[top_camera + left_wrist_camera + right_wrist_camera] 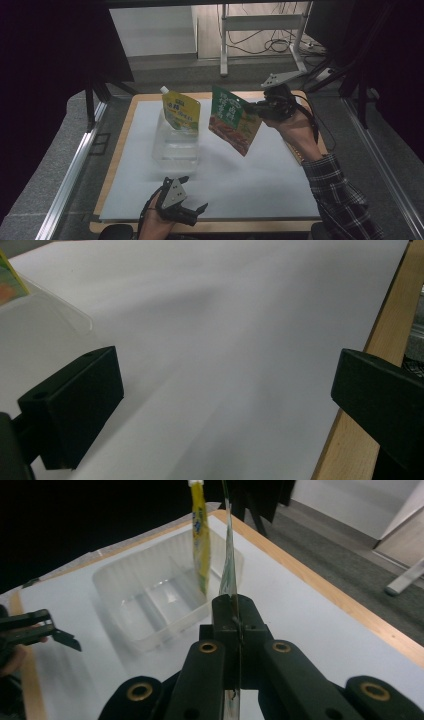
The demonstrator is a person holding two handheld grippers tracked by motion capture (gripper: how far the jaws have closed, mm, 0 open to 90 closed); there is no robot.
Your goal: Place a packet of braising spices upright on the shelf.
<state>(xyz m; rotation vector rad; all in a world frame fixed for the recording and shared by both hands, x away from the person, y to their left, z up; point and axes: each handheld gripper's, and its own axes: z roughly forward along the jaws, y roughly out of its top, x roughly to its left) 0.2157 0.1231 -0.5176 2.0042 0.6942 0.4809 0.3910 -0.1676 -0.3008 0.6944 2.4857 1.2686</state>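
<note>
A green and red pouch (234, 121) hangs in the air over the white mat, tilted, with my right gripper (253, 108) shut on its right edge. In the right gripper view the pouch (229, 555) shows edge-on, pinched between the closed jaws of that gripper (234, 606). A yellow pouch with a white spout (181, 111) stands upright in a clear plastic container (175, 150) just left of the held pouch. My left gripper (195, 193) rests near the table's front edge, jaws wide apart and nothing between them (225, 385).
The white mat (260, 175) covers a wooden table whose edge (380, 340) lies close to the left gripper. A corner of the container (55, 315) shows left of that gripper. A metal stand and cables (280, 40) sit on the floor behind the table.
</note>
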